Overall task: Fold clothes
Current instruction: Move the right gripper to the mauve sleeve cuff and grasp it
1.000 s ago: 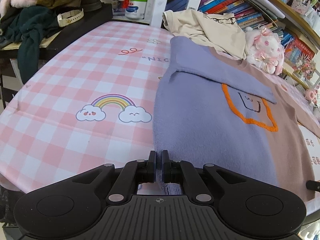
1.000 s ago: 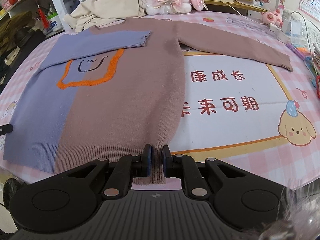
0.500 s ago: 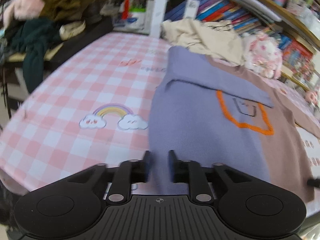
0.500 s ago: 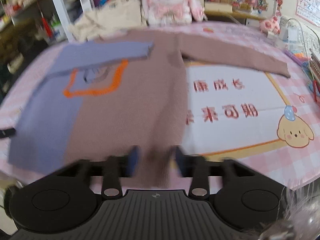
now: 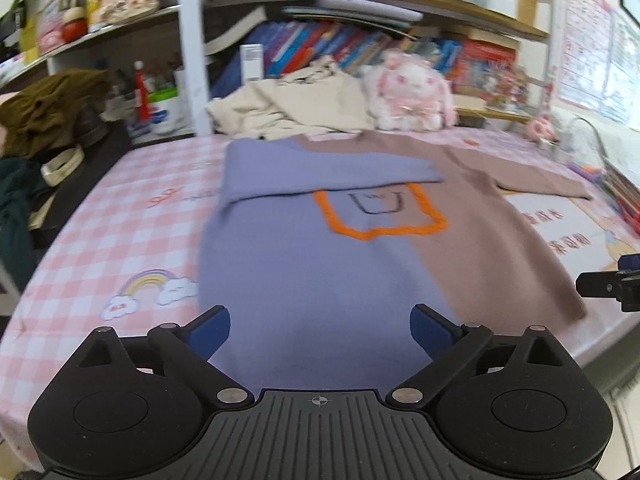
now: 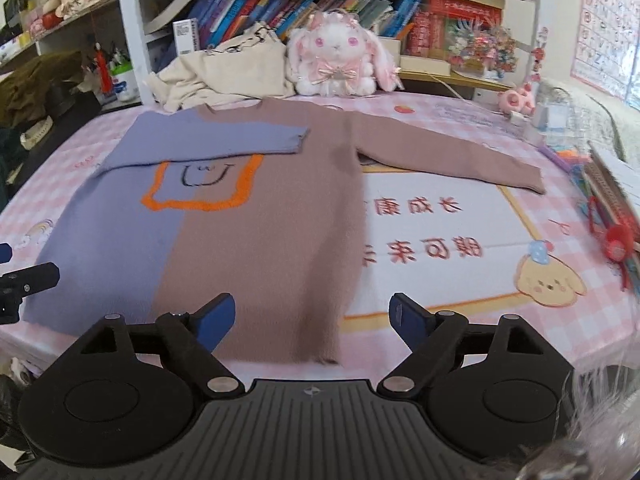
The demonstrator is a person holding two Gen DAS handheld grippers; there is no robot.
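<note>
A sweater (image 6: 256, 216), half purple and half brown with an orange-outlined patch, lies flat on the pink checked table cover (image 6: 460, 240). Its purple sleeve (image 6: 224, 140) is folded across the chest; its brown sleeve (image 6: 448, 156) lies stretched out to the right. It also shows in the left wrist view (image 5: 340, 248). My left gripper (image 5: 320, 328) is open and empty above the purple hem. My right gripper (image 6: 312, 318) is open and empty above the brown hem. Each gripper's tip shows at the edge of the other's view.
A cream garment (image 6: 228, 72) and a pink plush rabbit (image 6: 340, 60) lie at the back before bookshelves (image 6: 280, 8). Dark clothes (image 5: 44, 116) pile up at the left. Pens and small items (image 6: 600, 200) lie along the right edge.
Both grippers were shut on the sweater's hem; they have opened, let go of it and lifted back. The sweater now lies flat.
</note>
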